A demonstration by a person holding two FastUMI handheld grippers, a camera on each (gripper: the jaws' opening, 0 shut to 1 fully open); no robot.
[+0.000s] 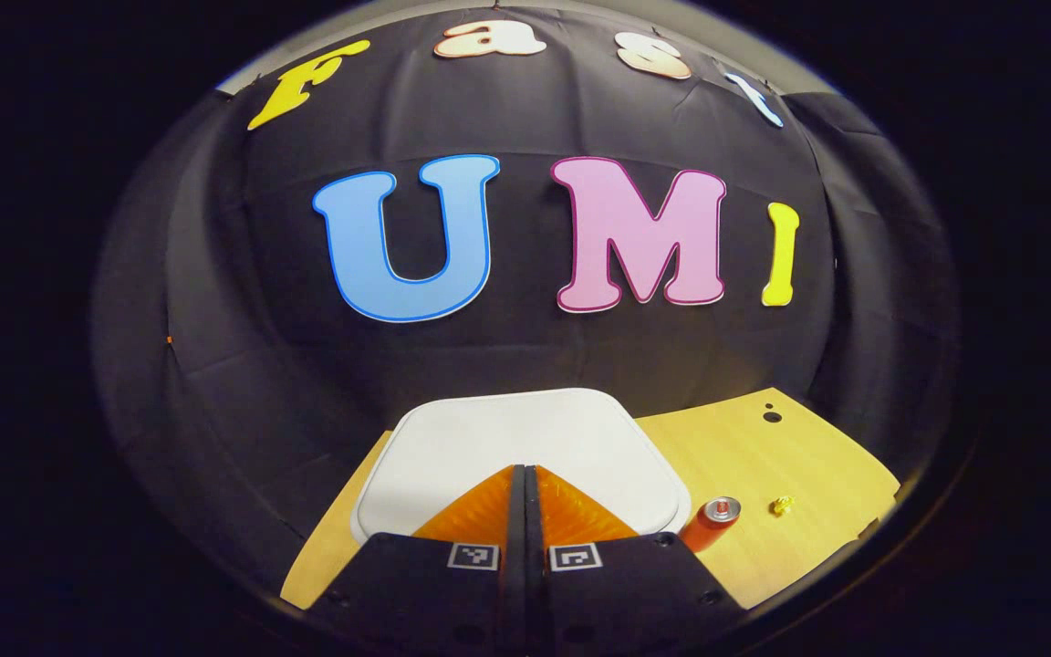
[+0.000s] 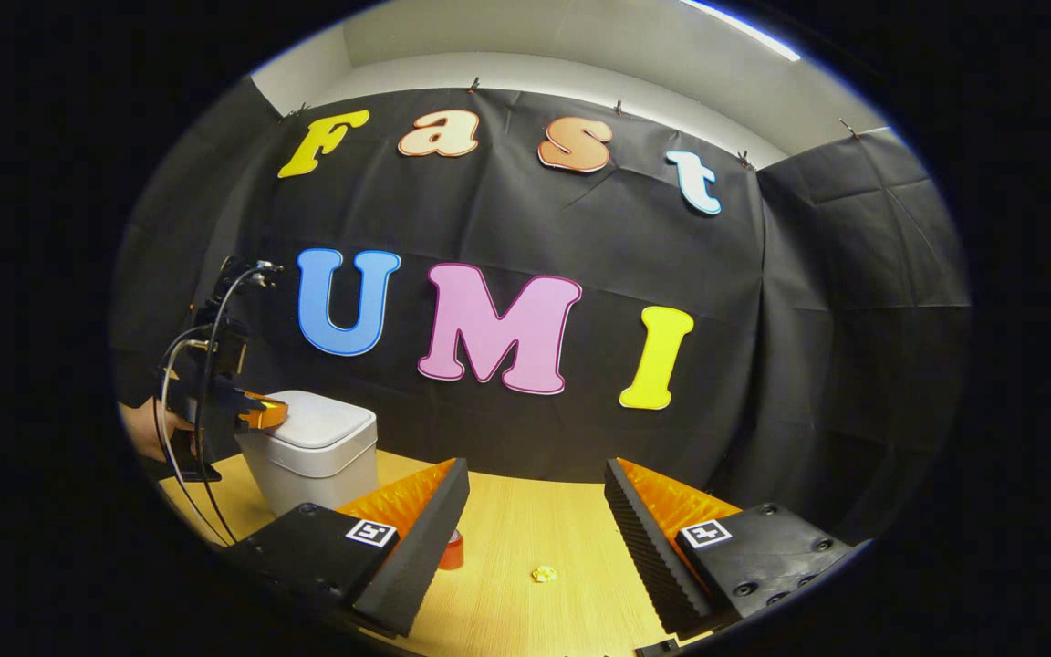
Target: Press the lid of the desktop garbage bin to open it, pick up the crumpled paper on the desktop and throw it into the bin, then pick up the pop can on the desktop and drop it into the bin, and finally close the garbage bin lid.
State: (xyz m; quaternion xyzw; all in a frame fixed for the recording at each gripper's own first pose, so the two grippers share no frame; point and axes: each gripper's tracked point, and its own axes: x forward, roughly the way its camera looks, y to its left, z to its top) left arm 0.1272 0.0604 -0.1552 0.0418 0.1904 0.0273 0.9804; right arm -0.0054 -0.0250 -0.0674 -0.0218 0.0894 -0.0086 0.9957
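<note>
- The bin (image 2: 311,452) is a small white box with rounded corners and a flat, pale lid (image 1: 525,438); the lid lies closed on top of it.
- It stands on the wooden table (image 1: 744,456), toward the left and close to the black cloth wall (image 2: 763,365).
- The left gripper (image 1: 523,479) has its fingers closed together, with nothing between them; its tips are over the near part of the lid.
- In the right gripper view the left gripper (image 2: 256,415) sits at the bin's top left edge, held by a hand (image 2: 147,429); whether the tips press the lid or only hover just above it cannot be told.
- The can (image 1: 711,522) is orange with a silver top and lies on its side just beside the bin's right edge.
- The paper (image 2: 544,574) is a small yellow crumpled ball, lying on bare wood to the right of the can and apart from it.
- The right gripper (image 2: 535,511) has its fingers spread wide and holds nothing; the paper lies on the table between them, farther off.
- Bare wood stretches right of the paper toward the table's corner.
</note>
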